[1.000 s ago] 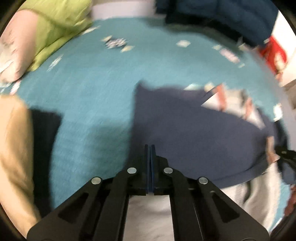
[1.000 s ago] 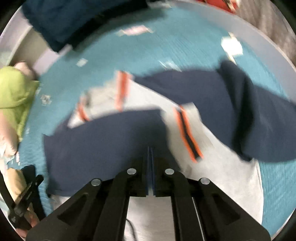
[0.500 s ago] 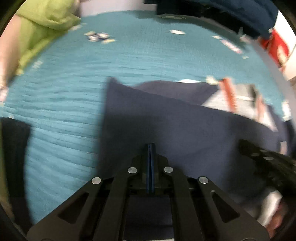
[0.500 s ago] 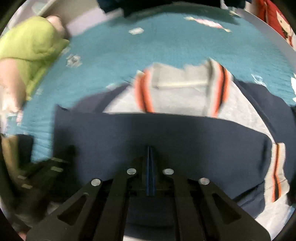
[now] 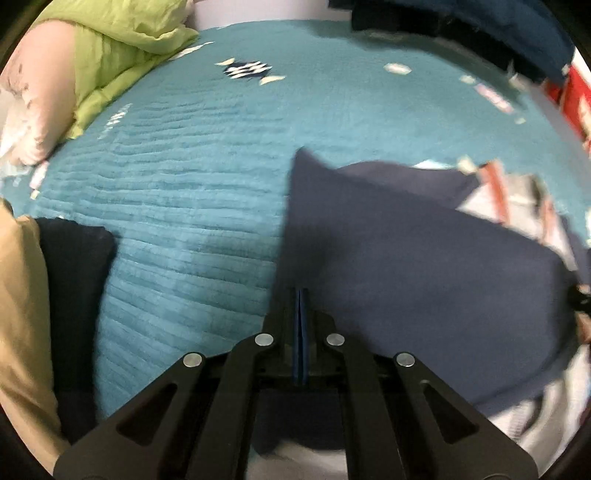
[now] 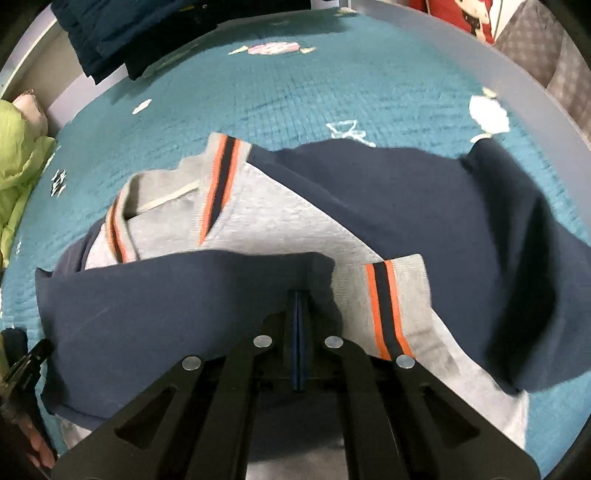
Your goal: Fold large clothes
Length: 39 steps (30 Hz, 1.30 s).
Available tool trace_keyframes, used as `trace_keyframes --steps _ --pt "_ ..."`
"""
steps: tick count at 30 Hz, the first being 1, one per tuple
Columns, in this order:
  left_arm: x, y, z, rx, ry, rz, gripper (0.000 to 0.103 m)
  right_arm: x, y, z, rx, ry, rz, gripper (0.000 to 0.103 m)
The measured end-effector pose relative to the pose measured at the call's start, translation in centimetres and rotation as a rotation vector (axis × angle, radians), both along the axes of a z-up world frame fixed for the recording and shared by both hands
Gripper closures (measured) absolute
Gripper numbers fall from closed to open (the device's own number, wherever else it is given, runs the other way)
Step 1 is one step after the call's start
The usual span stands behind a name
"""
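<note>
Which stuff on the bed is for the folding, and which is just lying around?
For the folding:
grey sweater with navy sleeves and orange stripes
left tongs
right tongs

Just lying about:
lime green quilt
dark blue clothes pile
teal bedspread

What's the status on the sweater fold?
Both tongs, left and right, shut on navy sleeve. Sweater flat on bedspread. Nothing in the way.

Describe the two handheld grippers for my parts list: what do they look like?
The left gripper and right gripper match: matte black angular linkage arms with triangular cut-outs, four round silver pivot pins each, and thin blue finger pads. No cables or markings show.
</note>
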<state>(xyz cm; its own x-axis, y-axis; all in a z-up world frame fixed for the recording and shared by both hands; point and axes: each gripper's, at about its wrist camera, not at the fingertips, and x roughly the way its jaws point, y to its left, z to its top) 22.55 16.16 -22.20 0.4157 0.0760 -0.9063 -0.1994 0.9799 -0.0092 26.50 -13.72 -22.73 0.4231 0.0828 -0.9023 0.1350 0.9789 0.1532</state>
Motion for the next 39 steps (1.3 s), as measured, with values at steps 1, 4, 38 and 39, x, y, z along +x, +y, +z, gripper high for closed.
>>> trace_keyframes --steps 1,4,38,39 --pt "-0.1 -0.3 0.4 0.004 -0.010 -0.010 0.100 -0.8 0.2 1.1 0.019 -0.018 0.012 0.100" --pt "-1.4 -0.7 1.3 0.013 -0.010 -0.025 0.100 -2.2 0.0 2.3 -0.041 -0.018 0.035 0.100" --pt "-8.0 -6.1 4.3 -0.004 -0.058 -0.054 0.014 -12.5 -11.4 5.0 -0.075 -0.115 -0.269 0.009" --pt "-8.2 -6.3 4.1 -0.008 -0.056 -0.065 0.014 -13.4 -12.9 4.8 -0.085 -0.112 -0.313 0.009"
